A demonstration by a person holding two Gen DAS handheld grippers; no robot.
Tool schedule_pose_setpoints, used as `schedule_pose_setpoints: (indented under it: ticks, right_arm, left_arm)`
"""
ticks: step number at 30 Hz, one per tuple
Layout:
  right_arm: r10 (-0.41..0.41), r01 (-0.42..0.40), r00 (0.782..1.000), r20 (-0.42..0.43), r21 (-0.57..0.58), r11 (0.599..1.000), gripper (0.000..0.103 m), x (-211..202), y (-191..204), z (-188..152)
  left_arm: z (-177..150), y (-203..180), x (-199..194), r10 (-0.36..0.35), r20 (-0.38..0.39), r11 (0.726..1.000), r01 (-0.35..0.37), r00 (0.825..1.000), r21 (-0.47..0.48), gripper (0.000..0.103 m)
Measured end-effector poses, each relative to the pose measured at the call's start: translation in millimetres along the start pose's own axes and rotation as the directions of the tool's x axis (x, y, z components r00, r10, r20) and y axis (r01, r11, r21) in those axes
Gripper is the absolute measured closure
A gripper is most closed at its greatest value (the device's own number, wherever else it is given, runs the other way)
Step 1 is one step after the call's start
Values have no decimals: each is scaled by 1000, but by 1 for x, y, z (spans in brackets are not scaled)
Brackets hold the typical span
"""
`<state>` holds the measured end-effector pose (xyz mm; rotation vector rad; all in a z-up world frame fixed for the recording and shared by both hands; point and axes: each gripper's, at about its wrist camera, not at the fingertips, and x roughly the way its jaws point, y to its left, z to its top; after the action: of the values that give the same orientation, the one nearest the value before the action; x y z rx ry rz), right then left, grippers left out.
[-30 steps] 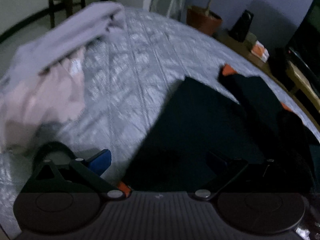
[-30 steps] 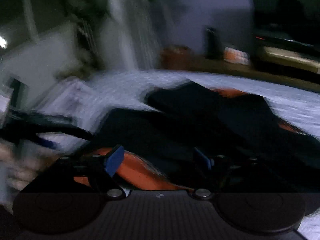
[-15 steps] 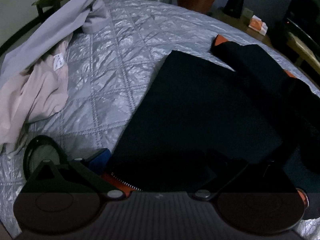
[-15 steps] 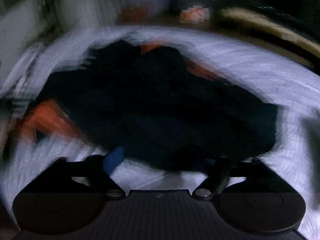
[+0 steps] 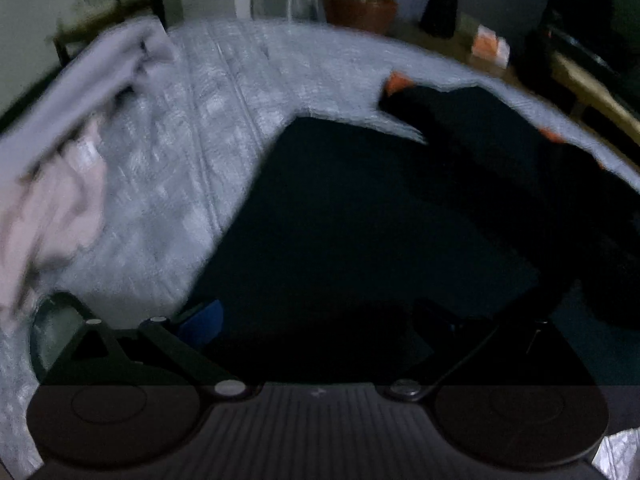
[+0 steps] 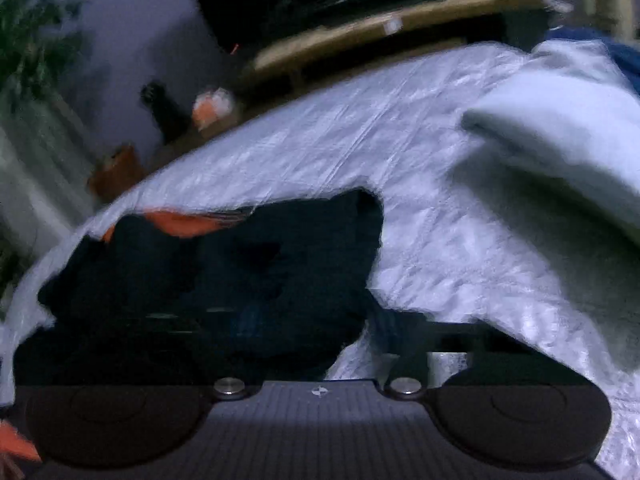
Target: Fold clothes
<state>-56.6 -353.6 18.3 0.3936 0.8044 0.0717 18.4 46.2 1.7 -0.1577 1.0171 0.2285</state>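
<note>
A dark navy garment (image 5: 360,220) with orange trim (image 5: 394,80) lies spread on the silver quilted bed cover (image 5: 200,140). My left gripper (image 5: 320,320) is open, low over the garment's near edge, and its blue-padded left finger (image 5: 200,322) is at the fabric's border. The right wrist view shows the same garment (image 6: 240,272) bunched at lower left, with orange trim (image 6: 176,222) at its far side. My right gripper (image 6: 316,324) stands open at the garment's right edge; its left finger is hard to make out against the dark cloth. Both views are blurred.
A lilac garment (image 5: 100,72) and a pink one (image 5: 52,208) lie heaped at the bed's left. A pale folded pile (image 6: 560,140) sits on the bed's right. Beyond the bed are a plant pot (image 5: 360,8), a dark speaker (image 5: 440,4), an orange box (image 6: 212,106) and a wooden ledge (image 6: 360,32).
The left gripper has dropped lower over the dark garment, and its view has blurred. The right gripper has swung right: the garment now sits at lower left and the pale pile has come into view.
</note>
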Motion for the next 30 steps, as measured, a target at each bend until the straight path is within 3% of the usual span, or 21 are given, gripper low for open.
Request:
schedule_pose_setpoints:
  ticks: [2, 4, 6, 8, 10, 11, 12, 16, 18, 21, 23, 26, 30]
  right_arm:
    - [-13, 13, 1000, 11, -40, 999, 68, 1, 4, 5]
    - [-67, 74, 996, 66, -115, 991, 68, -11, 9, 16]
    - [-135, 169, 979, 154, -234, 957, 68, -23, 19, 33]
    - [-177, 263, 954, 244, -386, 884, 66, -32, 37, 46]
    - [-204, 351, 924, 324, -504, 789, 57, -37, 53, 56]
    - [-229, 367, 924, 306, -541, 757, 39, -33, 58, 59]
    - [-251, 380, 923, 293, -572, 727, 32, -31, 62, 62]
    - [-234, 391, 908, 347, -505, 770, 33, -53, 60, 66]
    - [-131, 275, 943, 306, -494, 825, 30, -59, 66, 65]
    - [-35, 129, 983, 179, -544, 829, 25, -41, 98, 61]
    - [37, 1, 997, 69, -482, 876, 19, -21, 114, 65]
    - [126, -151, 988, -87, -426, 892, 19, 19, 145, 71]
    - [208, -234, 972, -109, -543, 807, 20, 46, 211, 66]
  left_arm:
    - [-2, -4, 3, 8, -15, 1000, -8, 1000, 16, 1]
    - [-4, -7, 3, 9, -11, 999, -9, 1000, 35, 0]
    - [-6, -11, 2, 10, -7, 999, -10, 1000, 53, 0]
    - [-9, -15, 1, 11, 3, 998, -11, 1000, 68, 0]
    - [-10, -16, 0, 19, 12, 997, -20, 1000, 70, 0]
    - [-10, -15, -1, 24, 13, 998, -25, 1000, 66, 0]
    - [-10, -14, -1, 29, 15, 998, -30, 999, 62, 0]
    - [-9, -9, -2, 48, 21, 998, -49, 999, 45, 1]
    - [-6, -4, -4, 63, 32, 998, -63, 998, 14, 1]
    - [-6, -3, -2, 69, 27, 998, -69, 997, 8, 1]
    - [-5, -2, -1, 67, 24, 998, -67, 997, 4, 1]
    - [-3, -1, 2, 56, 21, 998, -56, 998, -2, 1]
    - [2, 5, 1, 39, 22, 999, -39, 999, -31, 1]
